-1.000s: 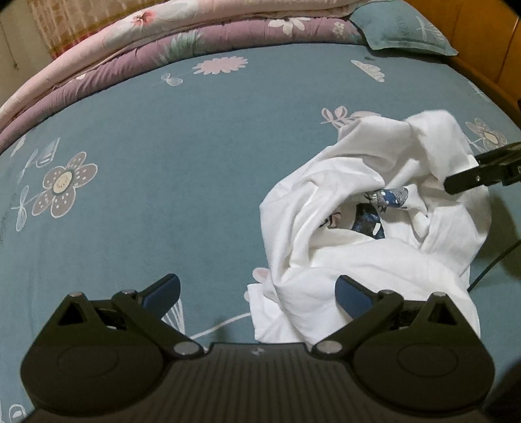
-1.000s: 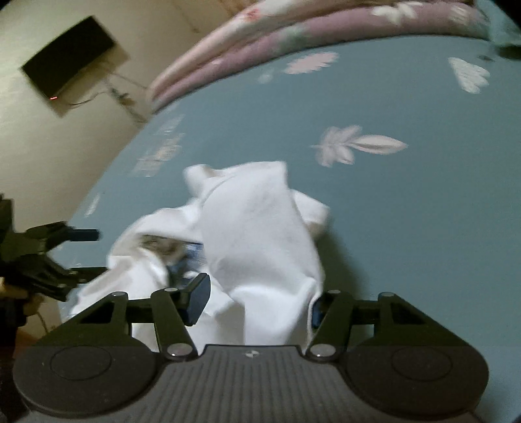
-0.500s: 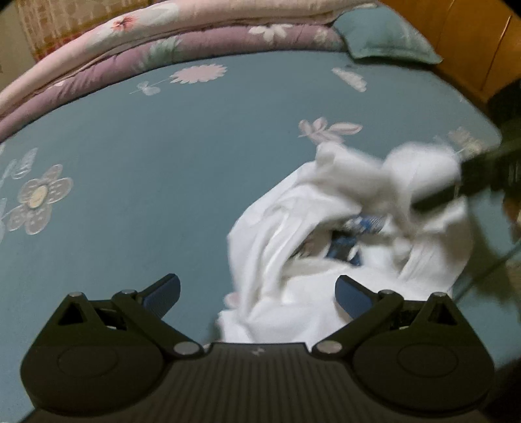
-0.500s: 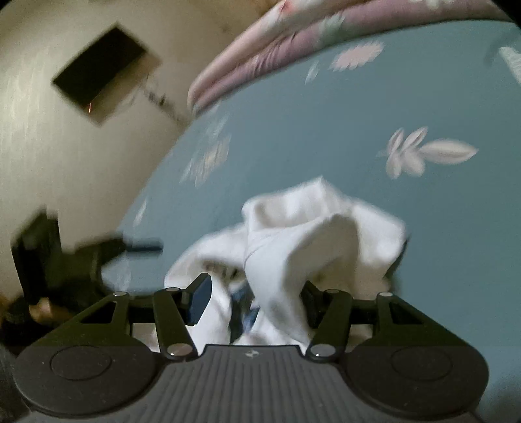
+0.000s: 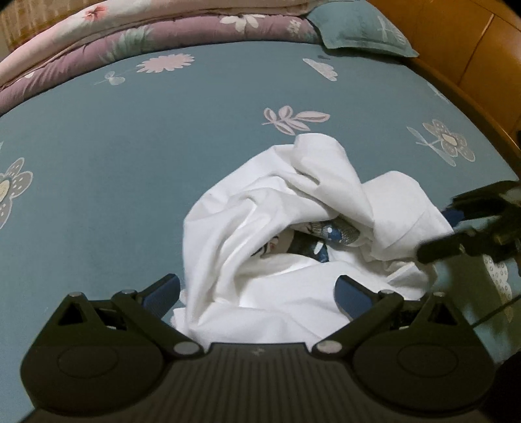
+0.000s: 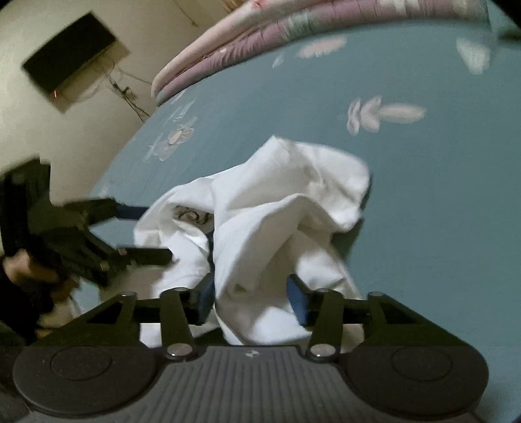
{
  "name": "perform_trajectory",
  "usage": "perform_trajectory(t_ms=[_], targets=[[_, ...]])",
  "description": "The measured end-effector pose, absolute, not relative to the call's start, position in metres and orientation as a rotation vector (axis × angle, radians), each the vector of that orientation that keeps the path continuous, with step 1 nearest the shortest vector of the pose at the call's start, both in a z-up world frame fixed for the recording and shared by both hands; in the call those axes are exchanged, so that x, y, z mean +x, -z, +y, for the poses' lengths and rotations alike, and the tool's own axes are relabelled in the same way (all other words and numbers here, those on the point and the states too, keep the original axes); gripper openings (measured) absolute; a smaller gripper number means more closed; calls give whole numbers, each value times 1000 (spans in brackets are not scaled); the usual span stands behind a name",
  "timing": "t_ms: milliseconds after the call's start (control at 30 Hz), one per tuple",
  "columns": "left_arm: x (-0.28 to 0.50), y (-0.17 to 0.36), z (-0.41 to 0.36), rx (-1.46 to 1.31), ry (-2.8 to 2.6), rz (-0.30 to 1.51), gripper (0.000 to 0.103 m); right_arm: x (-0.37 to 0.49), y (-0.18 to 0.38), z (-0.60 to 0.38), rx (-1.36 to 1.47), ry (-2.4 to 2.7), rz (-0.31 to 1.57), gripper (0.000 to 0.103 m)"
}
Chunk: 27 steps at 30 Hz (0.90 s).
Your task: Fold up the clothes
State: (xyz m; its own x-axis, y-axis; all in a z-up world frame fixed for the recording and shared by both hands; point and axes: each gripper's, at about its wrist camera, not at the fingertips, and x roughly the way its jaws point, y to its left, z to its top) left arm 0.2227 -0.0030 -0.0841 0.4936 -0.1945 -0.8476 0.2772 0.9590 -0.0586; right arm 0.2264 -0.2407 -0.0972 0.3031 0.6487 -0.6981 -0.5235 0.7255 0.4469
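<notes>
A crumpled white garment (image 5: 293,260), printed patch showing inside, lies heaped on the bedsheet (image 5: 130,162).

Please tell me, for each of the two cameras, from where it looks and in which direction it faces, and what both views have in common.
Left wrist: sits on the left gripper, faces forward over the crumpled white garment on the blue floral sheet, towards the folded quilts; the right gripper enters from the right edge.
Right wrist: sits on the right gripper, faces across the garment towards a wall with a dark screen; the left gripper and the hand holding it show at left.
Shared: garment, sheet, quilts, each other's gripper.
</notes>
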Motion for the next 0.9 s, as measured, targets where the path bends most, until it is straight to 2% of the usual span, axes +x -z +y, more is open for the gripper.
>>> perform_trajectory(t_ms=[33,233,433,567,633,767,900], targets=[[222,84,-2,87,281,1014,101,220,92,-240,105,-765,971,63],[213,76,-1,79,259,992,101,209,96,-204,-187,-526,896,63],[198,70,7,68,241,974,101,234,87,-250,-157,-325,896,69],[193,66,7,61,240,957,101,250,86,-276,-238,-95,898,67],[191,64,7,58,240,948,101,250,77,-289,-167,-80,912,68],[192,59,4,63,233,929,101,231,59,-297,40,-232,943,76],[194,54,0,86,211,912,101,206,58,-267,99,-370,963,76]])
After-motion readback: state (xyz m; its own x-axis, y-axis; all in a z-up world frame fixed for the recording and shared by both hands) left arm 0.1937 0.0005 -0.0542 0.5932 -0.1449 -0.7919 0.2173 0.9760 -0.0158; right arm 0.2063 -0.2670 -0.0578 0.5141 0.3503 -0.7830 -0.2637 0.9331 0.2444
